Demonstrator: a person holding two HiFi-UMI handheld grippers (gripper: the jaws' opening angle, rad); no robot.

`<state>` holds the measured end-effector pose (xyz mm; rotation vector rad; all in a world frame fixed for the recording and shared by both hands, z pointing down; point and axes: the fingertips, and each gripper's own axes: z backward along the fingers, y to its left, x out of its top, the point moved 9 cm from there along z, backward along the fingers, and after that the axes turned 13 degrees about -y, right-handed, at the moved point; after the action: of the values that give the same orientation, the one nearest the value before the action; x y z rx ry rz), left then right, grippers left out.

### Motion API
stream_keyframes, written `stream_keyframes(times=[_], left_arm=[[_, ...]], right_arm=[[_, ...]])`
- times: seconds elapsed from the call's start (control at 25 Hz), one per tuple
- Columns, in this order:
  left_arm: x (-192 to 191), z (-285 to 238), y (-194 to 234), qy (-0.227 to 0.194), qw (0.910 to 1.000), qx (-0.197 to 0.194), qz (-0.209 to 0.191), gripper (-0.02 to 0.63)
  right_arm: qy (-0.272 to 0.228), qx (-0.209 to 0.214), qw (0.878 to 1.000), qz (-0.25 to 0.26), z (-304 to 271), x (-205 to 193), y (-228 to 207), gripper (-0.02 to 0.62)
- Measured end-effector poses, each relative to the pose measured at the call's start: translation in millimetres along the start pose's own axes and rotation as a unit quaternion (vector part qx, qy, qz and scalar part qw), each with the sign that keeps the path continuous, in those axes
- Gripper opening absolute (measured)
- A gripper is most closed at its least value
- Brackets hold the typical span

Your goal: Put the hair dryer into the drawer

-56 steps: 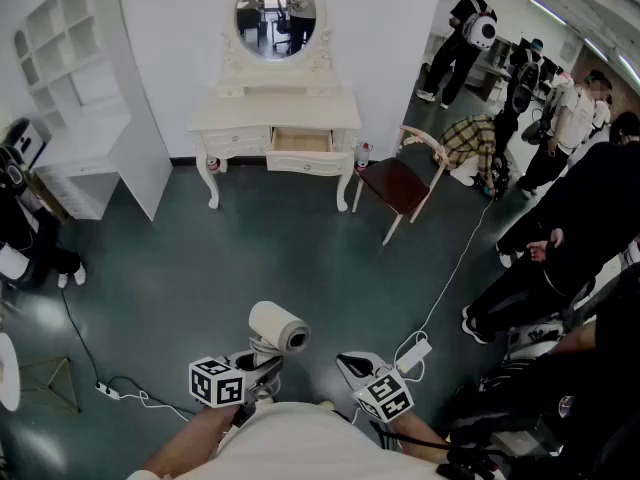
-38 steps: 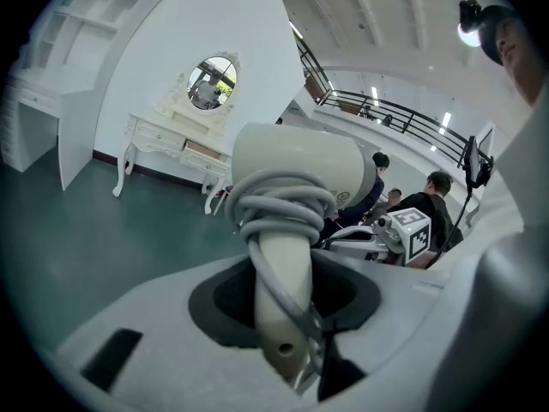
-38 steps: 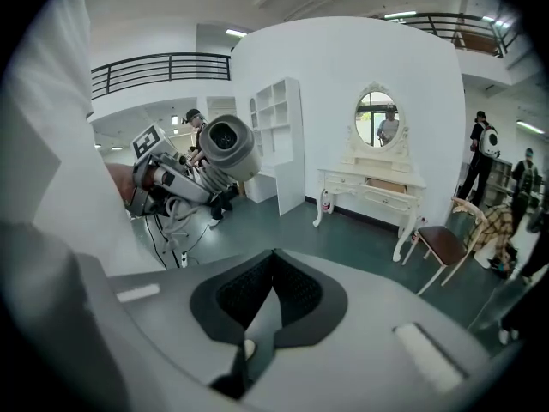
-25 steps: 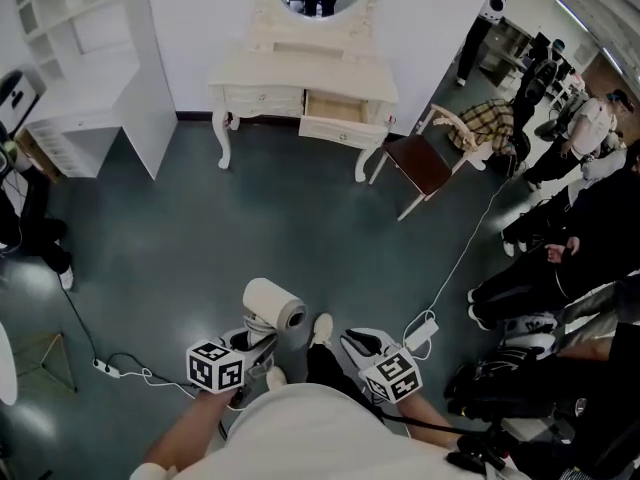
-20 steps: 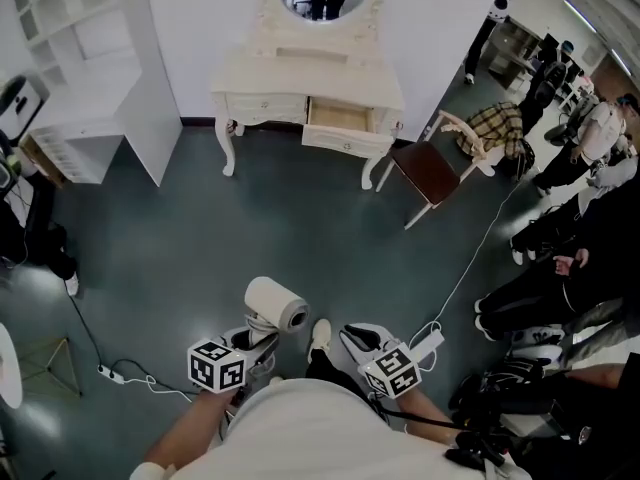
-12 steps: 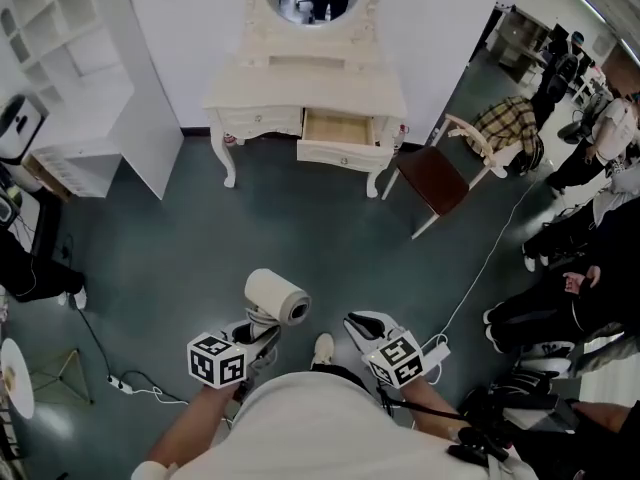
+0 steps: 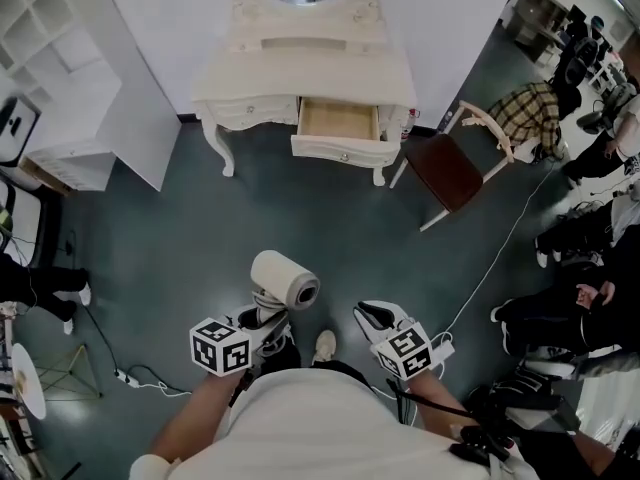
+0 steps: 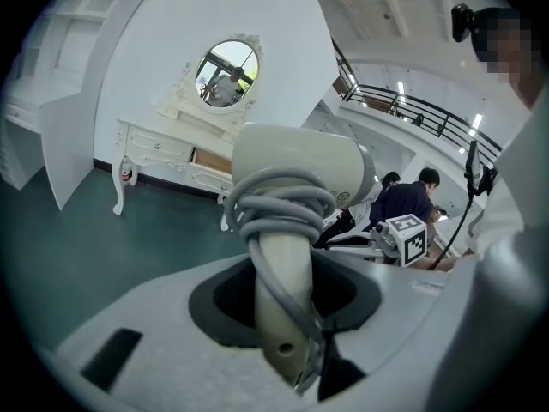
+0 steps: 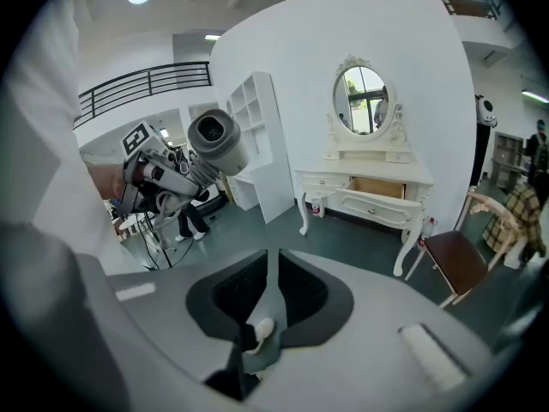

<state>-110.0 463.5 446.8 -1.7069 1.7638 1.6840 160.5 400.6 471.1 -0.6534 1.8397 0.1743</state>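
The cream hair dryer (image 7: 285, 278), its grey cord wound round the handle, stands upright in my left gripper (image 7: 266, 320). In the left gripper view the jaws clamp the hair dryer's handle (image 8: 281, 312) low down. My right gripper (image 7: 368, 314) hangs beside it, jaws together with nothing between them; the right gripper view shows only a thin slit in that gripper (image 9: 273, 303). Ahead stands the white dressing table (image 7: 300, 68) with its right drawer (image 7: 338, 120) pulled out, bare wood inside. The drawer (image 9: 377, 187) lies well beyond both grippers across the green floor.
A wooden chair (image 7: 445, 173) stands to the right of the table. A white shelf unit (image 7: 60, 78) is at the left. A white cable (image 7: 500, 258) runs over the floor at the right, near several people (image 7: 590, 308). A power strip (image 7: 120, 376) lies at the lower left.
The dressing table and its open drawer have come nearer and lower in the head view as both grippers travel towards them. The hair dryer stays held the same way.
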Motion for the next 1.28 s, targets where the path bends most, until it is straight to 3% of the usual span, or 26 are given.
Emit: stream_keyframes(times=[0.24,0.8,1.04,1.28], left_arm=[[47,-50,46,0.02,0.9995,-0.024,-0.008,0.149],[219,-145,196,0.053,0.9928,-0.09,-0.058,0.149],[244,-182,231,0.059,0.9925,-0.091,-0.056,0.149],[265,-235,253,0.067,0.9935,-0.078,-0.048,0.149]], right_arm=[[0.008,-0.02,1.0,-0.008,-50,22,-40,0.043],[-0.009,-0.103,0.995,0.006,-200,150,-118,0.043],[0.001,-0.113,0.994,0.012,-223,164,-143,0.043],[-0.001,-0.112,0.994,0.01,-244,174,-196,0.049]])
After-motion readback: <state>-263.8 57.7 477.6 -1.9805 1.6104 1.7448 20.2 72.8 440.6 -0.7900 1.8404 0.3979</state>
